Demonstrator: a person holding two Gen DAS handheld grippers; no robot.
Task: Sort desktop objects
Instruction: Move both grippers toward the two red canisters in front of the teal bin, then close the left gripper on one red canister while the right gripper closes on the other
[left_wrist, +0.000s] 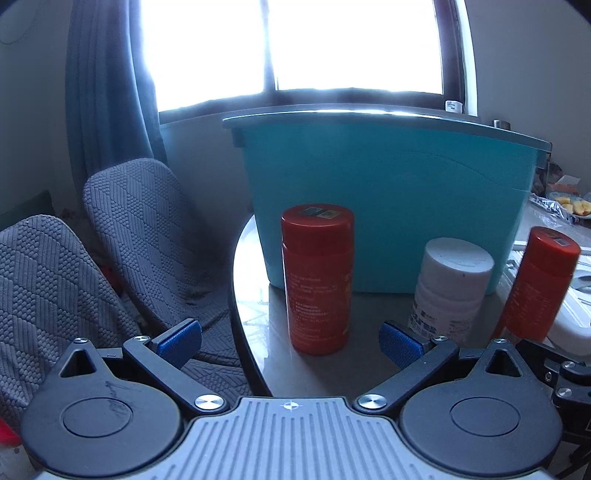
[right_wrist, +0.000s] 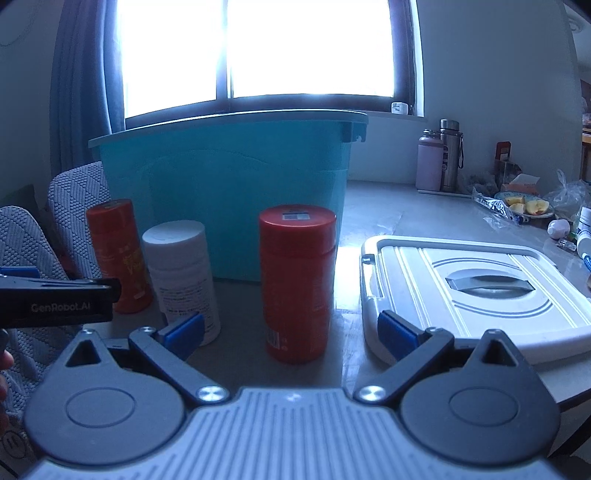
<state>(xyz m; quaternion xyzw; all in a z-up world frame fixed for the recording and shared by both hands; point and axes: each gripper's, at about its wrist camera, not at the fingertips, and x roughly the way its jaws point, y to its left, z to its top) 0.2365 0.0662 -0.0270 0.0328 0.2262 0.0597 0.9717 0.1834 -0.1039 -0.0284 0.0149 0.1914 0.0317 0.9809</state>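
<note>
Both grippers spread wide, empty. Left gripper (left_wrist: 290, 341) lines up on left red canister (left_wrist: 317, 278); right gripper (right_wrist: 290, 334) on right red canister (right_wrist: 297, 282). White bottle (right_wrist: 181, 273) stands between them. Grip mid-body, lift straight, clear the teal bin (right_wrist: 229, 192) rim behind.

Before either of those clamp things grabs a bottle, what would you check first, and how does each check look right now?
1. Left gripper jaws open and empty: ok.
2. Right gripper jaws open and empty: ok.
3. Left red cylindrical plastic bottle upright, centred ahead of the left jaws: ok.
4. Right red cylindrical plastic bottle upright, ahead of the right jaws: ok.
5. White round-capped plastic bottle stands near the right gripper's left jaw, could be nudged: not ok.
6. Teal plastic storage bin has no lid on; the white ribbed plastic lid lies on the table: ok. Room inside: cannot tell.
</note>
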